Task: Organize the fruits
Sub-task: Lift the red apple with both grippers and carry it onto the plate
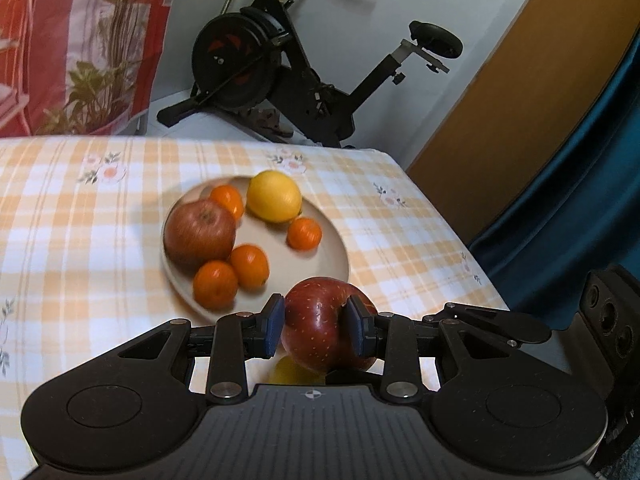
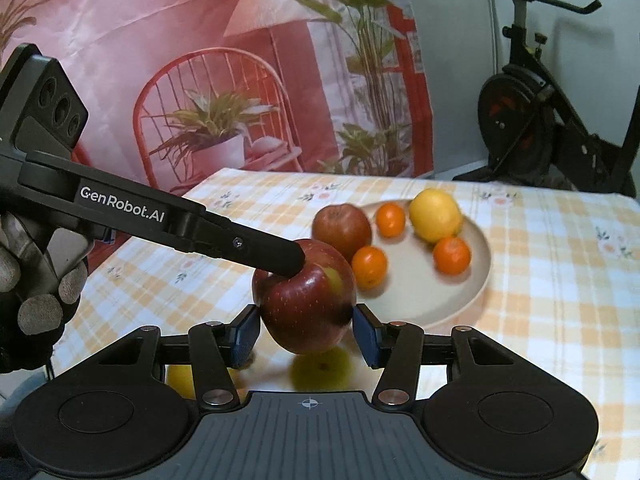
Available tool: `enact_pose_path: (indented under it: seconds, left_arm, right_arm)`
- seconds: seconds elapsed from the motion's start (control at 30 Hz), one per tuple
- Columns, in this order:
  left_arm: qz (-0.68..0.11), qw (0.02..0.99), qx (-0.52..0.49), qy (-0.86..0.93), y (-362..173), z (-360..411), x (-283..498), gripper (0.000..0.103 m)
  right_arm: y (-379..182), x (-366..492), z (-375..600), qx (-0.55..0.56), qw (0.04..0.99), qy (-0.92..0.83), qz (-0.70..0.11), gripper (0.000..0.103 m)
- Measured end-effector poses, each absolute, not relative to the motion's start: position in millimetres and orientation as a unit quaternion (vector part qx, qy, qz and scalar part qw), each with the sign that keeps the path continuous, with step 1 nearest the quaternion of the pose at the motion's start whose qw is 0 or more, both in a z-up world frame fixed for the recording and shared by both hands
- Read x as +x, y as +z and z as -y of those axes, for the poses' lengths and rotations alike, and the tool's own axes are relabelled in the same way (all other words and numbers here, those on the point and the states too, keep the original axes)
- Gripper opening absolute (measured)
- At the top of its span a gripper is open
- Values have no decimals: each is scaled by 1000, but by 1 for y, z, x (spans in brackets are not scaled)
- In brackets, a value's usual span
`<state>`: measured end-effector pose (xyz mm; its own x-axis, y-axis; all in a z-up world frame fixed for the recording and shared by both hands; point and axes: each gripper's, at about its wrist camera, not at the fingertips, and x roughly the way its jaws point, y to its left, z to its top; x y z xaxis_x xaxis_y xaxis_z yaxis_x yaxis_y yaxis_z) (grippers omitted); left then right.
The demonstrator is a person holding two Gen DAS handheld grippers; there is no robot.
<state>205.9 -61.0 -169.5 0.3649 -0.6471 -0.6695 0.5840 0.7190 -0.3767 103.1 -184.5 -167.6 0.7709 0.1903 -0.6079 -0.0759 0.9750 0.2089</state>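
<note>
A dark red apple hangs just above the checked tablecloth, in front of a beige plate. My left gripper is shut on it, one blue pad on its side and the other in its stem hollow. In the right wrist view the same apple sits between the pads of my right gripper, which press on both its sides. The left gripper's finger reaches in from the left onto the apple's top. The plate holds another apple, a lemon and several oranges.
A yellow-green fruit lies on the cloth under the held apple, and a yellow one sits left of it. A gloved hand holds the left gripper. The table's right edge is near. An exercise bike stands behind.
</note>
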Motion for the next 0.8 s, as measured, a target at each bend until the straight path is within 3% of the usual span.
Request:
enact_pose_path:
  seconds: [0.8]
  left_arm:
    - [-432, 837, 8, -335, -181, 119, 297, 35]
  right_arm:
    - [-197, 211, 259, 60, 933, 93, -343, 47]
